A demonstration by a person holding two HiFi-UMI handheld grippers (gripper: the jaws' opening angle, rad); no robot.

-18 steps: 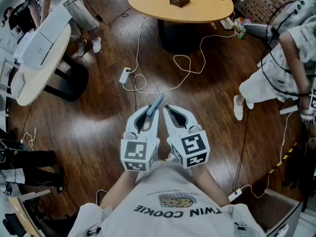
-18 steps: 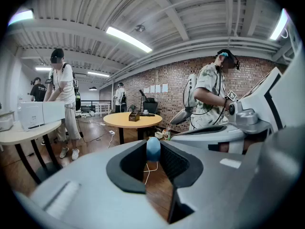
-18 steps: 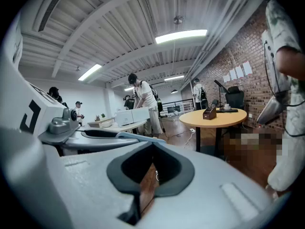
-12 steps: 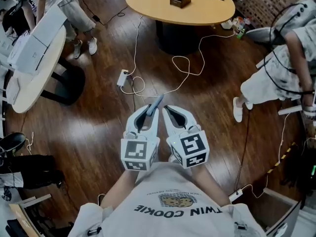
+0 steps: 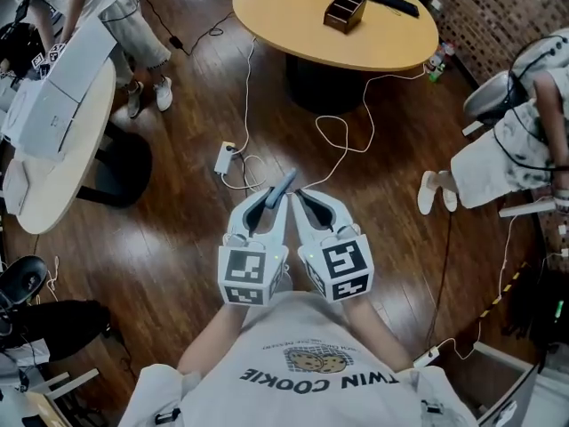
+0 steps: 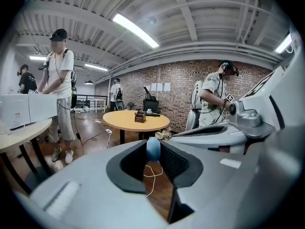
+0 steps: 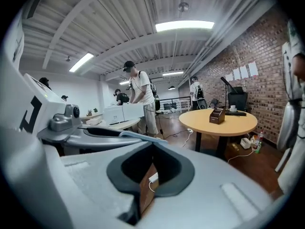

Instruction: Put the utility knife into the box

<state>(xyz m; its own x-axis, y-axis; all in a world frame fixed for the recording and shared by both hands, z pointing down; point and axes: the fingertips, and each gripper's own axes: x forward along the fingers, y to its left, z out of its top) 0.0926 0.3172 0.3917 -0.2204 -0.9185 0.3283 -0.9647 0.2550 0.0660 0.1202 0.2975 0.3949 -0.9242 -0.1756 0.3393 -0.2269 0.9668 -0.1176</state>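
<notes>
The utility knife (image 5: 281, 188) is sitting clamped between the jaws of the left tool (image 5: 270, 198), just below the middle of the head view. It is hanging over the wooden floor (image 5: 169, 229), well apart from the brown box (image 5: 345, 12), which is standing on the round counter (image 5: 284, 12) at the top of the frame. Only the head view is giving the knife's whole visible length. Its long axis is running from lower left to upper right, and the free end is pointing up the frame, past the tool's tips and toward the white cable (image 5: 342, 136) looping on the floor. The left gripper view is looking along the knife, so it is showing no more than a rounded blue end (image 6: 153, 147) wedged between the dark pads, with the counter and box far behind it. The right gripper view is catching the knife from the side, as a slim pale blue bar (image 7: 143, 137) jutting rightward in the frame out of the left tool. The right tool (image 5: 300, 196) is lying just beside the left one, its jaws drawn together at the tips with nothing between them. A power strip (image 5: 224, 158) is lying on the floor beyond both tools.
</notes>
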